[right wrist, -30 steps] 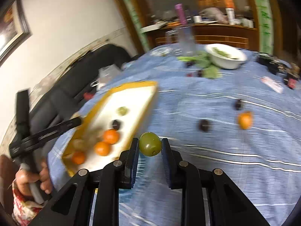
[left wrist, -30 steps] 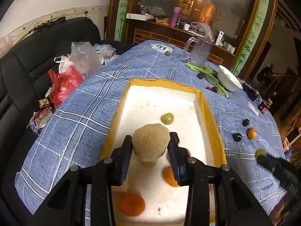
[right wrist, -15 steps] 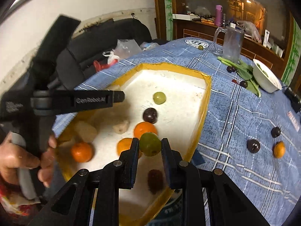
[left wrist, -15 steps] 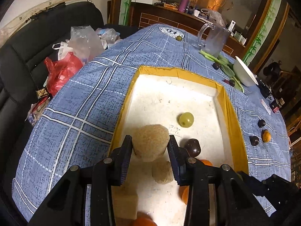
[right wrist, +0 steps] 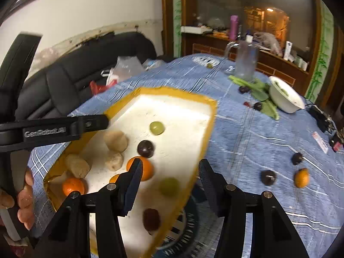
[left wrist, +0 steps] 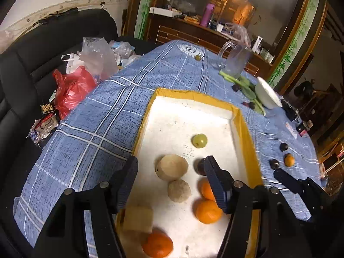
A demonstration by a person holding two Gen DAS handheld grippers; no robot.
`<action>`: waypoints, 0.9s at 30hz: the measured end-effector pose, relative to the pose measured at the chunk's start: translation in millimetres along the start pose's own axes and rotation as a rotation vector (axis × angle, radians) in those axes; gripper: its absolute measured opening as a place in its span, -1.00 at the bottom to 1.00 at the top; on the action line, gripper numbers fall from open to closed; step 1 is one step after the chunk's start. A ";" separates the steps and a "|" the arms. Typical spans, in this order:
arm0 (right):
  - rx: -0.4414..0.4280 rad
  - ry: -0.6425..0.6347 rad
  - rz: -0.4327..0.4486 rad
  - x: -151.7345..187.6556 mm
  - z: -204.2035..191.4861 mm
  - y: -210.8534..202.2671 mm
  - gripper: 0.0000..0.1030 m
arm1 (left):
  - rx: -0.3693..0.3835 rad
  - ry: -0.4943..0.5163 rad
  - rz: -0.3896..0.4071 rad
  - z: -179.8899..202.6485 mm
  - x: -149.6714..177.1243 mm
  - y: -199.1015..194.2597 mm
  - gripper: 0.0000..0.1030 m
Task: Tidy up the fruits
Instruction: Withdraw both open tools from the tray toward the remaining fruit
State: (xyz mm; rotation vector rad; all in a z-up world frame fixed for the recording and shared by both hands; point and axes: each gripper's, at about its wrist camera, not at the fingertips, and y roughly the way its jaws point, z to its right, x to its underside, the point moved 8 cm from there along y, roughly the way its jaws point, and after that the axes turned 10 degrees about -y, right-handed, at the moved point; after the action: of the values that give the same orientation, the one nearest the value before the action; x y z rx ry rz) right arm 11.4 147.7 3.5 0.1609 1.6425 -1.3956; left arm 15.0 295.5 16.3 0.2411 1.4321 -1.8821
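Note:
A white tray with a yellow rim point(left wrist: 194, 95) point(right wrist: 206, 133) sits on the blue checked tablecloth. My left gripper point(left wrist: 171, 177) is open above it; a tan round fruit point(left wrist: 172, 167) lies in the tray between its fingers, beside another tan fruit point(left wrist: 179, 191). My right gripper point(right wrist: 169, 175) is open over the tray's near right side; a green grape point(right wrist: 169, 186) lies in the tray below it. The tray also holds oranges point(left wrist: 207, 211), a dark plum point(right wrist: 145, 148) and another green grape point(left wrist: 199, 140) point(right wrist: 157, 128).
On the cloth right of the tray lie two dark plums point(right wrist: 268, 177) and a small orange point(right wrist: 301, 178). A white bowl point(right wrist: 286, 96), greens and a glass jug point(right wrist: 245, 62) stand at the far end. Plastic bags point(left wrist: 73, 83) lie on the black sofa at the left.
My left gripper opened and let the tan fruit go into the tray. My right gripper opened and dropped the green grape into the tray.

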 end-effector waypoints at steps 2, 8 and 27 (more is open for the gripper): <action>0.019 0.022 0.020 3.7 12.0 -13.5 0.13 | 0.014 -0.005 0.014 3.4 4.3 -10.7 0.32; 0.046 0.143 0.029 35.3 55.4 -47.4 0.15 | 0.028 0.008 0.044 21.2 26.9 -34.2 0.34; 0.069 0.597 0.060 165.3 135.0 -108.9 0.24 | -0.022 0.402 0.122 160.0 133.2 -58.5 0.51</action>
State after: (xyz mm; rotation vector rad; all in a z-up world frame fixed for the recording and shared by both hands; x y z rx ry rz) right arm -72.1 -75.2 -24.3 0.7180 2.0433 -1.4397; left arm -72.4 99.6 43.5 0.7121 1.6561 -1.7823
